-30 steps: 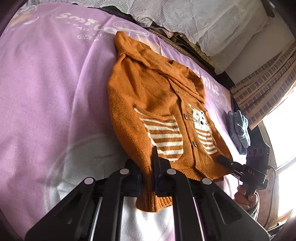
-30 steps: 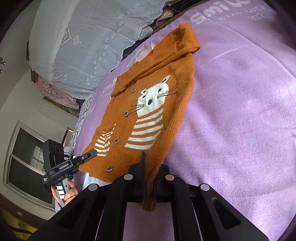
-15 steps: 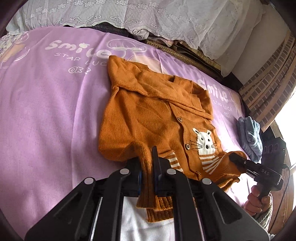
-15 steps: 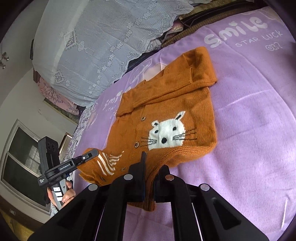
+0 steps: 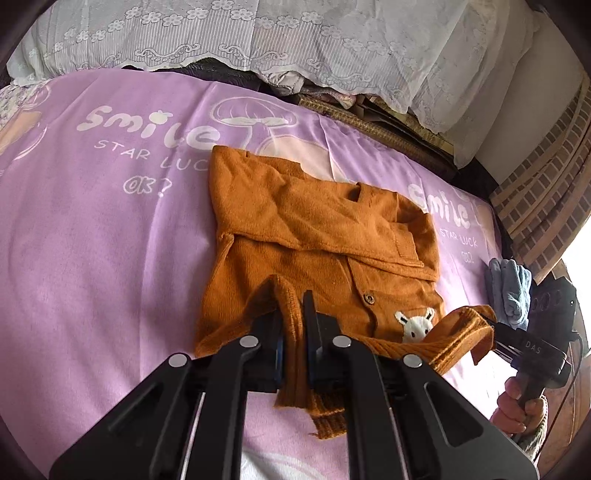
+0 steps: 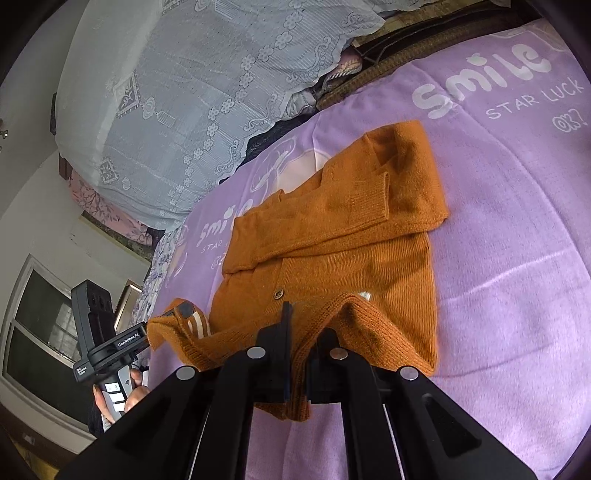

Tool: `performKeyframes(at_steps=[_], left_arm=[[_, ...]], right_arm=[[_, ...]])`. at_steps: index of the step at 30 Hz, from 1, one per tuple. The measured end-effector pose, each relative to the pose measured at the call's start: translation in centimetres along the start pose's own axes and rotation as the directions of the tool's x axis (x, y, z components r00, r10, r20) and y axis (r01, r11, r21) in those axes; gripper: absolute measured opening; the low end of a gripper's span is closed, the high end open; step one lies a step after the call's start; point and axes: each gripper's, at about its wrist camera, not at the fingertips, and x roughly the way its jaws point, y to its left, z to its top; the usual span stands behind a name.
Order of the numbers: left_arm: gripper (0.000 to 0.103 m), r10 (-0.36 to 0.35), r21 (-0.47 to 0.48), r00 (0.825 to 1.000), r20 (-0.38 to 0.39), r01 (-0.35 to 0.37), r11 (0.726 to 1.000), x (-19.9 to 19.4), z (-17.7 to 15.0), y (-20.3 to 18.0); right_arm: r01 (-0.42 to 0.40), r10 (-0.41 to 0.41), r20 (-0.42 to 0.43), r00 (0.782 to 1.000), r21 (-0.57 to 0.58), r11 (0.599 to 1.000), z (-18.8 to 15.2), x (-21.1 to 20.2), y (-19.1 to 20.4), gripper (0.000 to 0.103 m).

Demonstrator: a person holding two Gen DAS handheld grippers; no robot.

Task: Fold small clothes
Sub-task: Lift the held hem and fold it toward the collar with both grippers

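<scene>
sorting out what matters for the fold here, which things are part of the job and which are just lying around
In the job:
- orange knitted cat cardigan, hem lifted
- left gripper, shut on the hem
- right gripper, shut on the hem

Lying about:
- crumpled blue cloth
- white lace cover
- purple printed bedsheet

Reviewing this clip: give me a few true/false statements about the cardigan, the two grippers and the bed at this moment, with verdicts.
1. Both grippers are clamped on the hem of the orange cardigan. True: left gripper, right gripper.
2. The bedsheet is green. False: it is purple.
3. The hem is lifted off the bedsheet. True.
4. The sleeves are spread out sideways. False: they are folded across the chest.
5. A blue cloth lies on the cardigan. False: it lies apart, beside it.
</scene>
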Motion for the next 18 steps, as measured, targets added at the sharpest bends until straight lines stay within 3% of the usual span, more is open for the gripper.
performKeyframes(at_steps=[11, 18], left_arm=[[0.008, 0.022, 0.003, 1.000, 0.019, -0.022, 1.000, 2.5, 4.4, -0.8], [0.008, 0.075, -0.006, 0.997, 0.024, -0.075, 0.997, 4.7, 7.2, -0.5]], right_arm=[[0.001, -0.001, 0.026, 1.000, 0.005, 1.000, 4.5, 1.8, -0.4, 0.006], [0.013, -0.014, 0.055, 0.998, 0.024, 1.000, 8.0, 3.5, -1.2, 0.006]])
